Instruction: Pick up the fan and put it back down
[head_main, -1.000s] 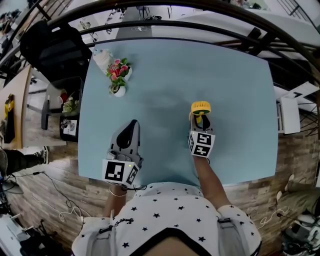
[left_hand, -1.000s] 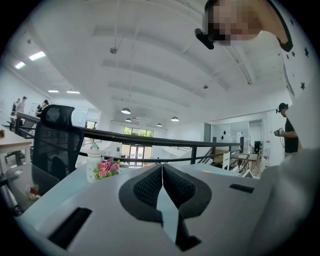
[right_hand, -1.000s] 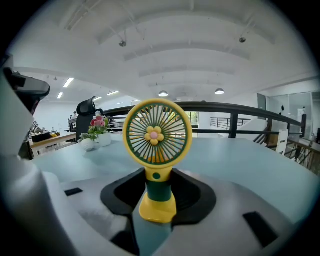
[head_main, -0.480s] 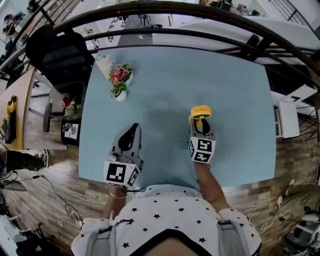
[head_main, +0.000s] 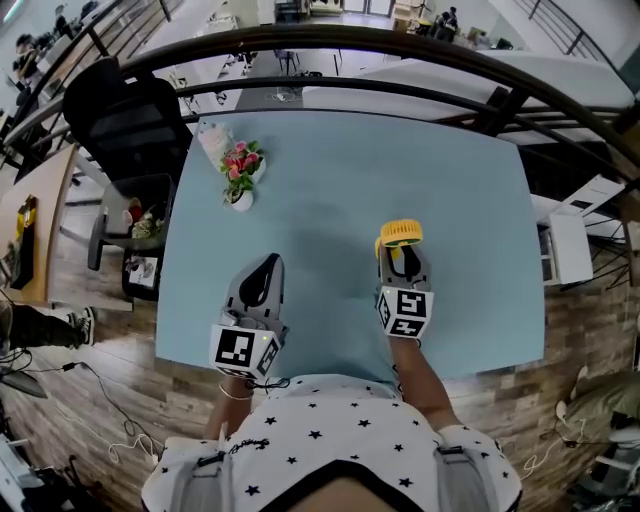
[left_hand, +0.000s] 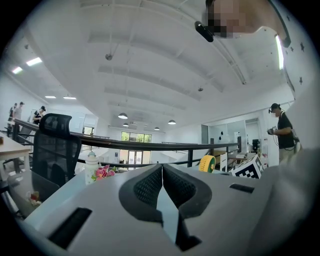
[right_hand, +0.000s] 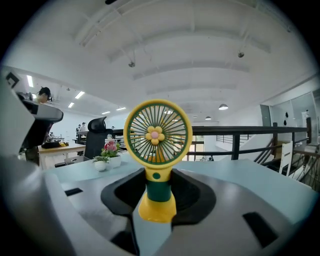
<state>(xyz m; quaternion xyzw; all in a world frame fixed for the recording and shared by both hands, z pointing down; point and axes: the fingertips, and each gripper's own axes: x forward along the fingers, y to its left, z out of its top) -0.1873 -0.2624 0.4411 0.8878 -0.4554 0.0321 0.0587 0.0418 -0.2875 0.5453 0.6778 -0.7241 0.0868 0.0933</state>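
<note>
Right gripper (right_hand: 159, 186) pinches the upright fan (right_hand: 157, 132) by its stem; left of the fan, left gripper (head_main: 267, 266), jaws pressed together.

A pale blue table (head_main: 330, 170) stands on a wood-plank floor (head_main: 90, 420), with a black office chair (head_main: 120, 110) off its far left corner and a black metal railing (head_main: 400, 45) curving past its far edge. A wooden desk (head_main: 30, 200) lies beyond the left edge and a white piece of furniture (head_main: 565, 240) beyond the right edge, and loose cables (head_main: 105, 385) trail over the floor by the near left corner. Overhead is a white ribbed ceiling (right_hand: 200, 50) with round lamps (left_hand: 123, 116) lit, and bright windows (left_hand: 134, 137) show at the hall's far end.
</note>
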